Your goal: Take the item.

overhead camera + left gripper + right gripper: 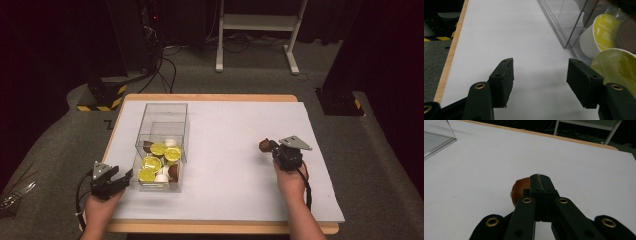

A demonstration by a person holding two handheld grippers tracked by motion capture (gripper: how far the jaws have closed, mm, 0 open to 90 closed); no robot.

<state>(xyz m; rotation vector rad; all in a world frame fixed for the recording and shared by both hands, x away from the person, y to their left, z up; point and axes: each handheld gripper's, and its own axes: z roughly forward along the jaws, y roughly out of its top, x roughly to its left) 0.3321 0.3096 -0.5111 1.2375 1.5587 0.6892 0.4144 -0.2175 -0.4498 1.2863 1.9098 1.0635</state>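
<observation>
Brown capsule [520, 188] pinched at rim by right gripper [540, 181], jaws together.

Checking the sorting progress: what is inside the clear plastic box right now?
The clear plastic box holds coffee capsules: several with yellow-green lids, a few white ones and brown ones, piled at its near end. Any capsules buried beneath that pile are covered.

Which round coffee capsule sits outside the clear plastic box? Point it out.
The brown coffee capsule at the right gripper, pinched by its rim. The other capsules, green-lidded, white and brown, lie inside the clear plastic box.
</observation>
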